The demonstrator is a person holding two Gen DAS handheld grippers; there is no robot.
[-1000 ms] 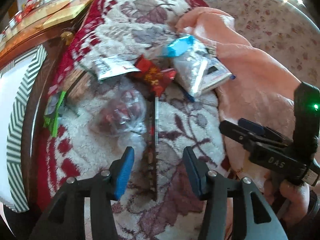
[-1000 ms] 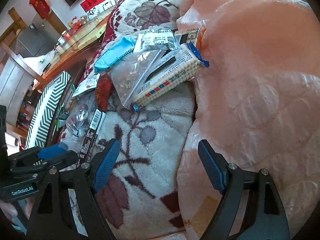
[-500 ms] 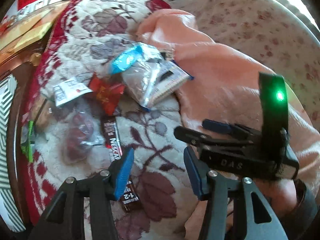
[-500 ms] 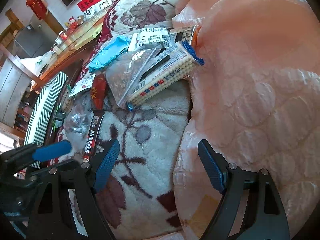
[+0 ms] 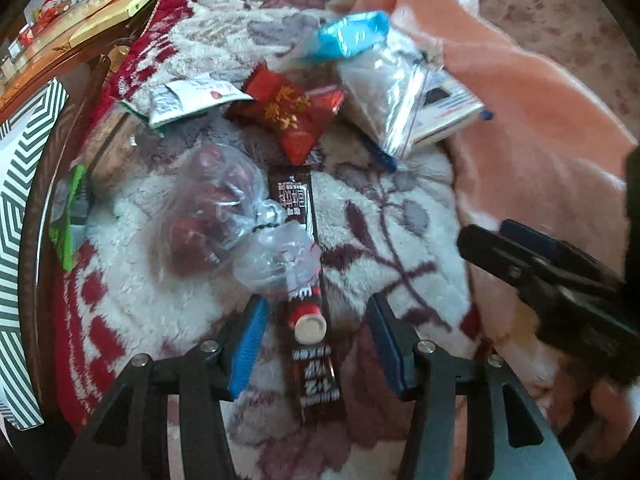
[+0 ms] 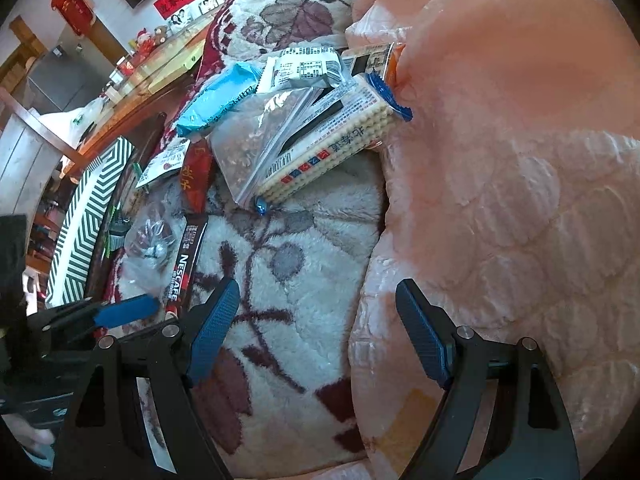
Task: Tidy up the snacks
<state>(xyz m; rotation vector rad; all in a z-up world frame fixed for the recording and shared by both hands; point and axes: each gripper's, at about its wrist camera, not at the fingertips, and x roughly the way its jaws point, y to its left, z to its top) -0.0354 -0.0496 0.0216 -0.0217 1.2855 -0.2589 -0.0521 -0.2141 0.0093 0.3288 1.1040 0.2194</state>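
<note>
Snack packs lie scattered on a floral fleece blanket [image 5: 400,240]. A dark brown Nescafé stick [image 5: 308,320] lies flat on it, lengthwise between the fingers of my left gripper [image 5: 316,340]; the blue pads stand apart from the stick, so the gripper is open. A clear bag of reddish fruit [image 5: 208,216] overlaps the stick's left side. Further off lie a red packet [image 5: 292,116], a white packet [image 5: 192,98], a blue packet [image 5: 352,36], a zip bag [image 5: 384,96] and a cracker pack [image 6: 332,148]. My right gripper [image 6: 320,340] hangs open and empty above the blanket's edge.
A thick pink quilt [image 6: 500,160] rises along the right of the snacks. At the left are a green-and-white striped panel [image 6: 92,216] and a wooden table edge [image 5: 80,28]. The right gripper's dark body [image 5: 540,264] is close to the right of the left one.
My left gripper has sunk and closed in on the stick, which showed edge-on a second ago and now lies flat between the fingers. The right gripper has kept still.
</note>
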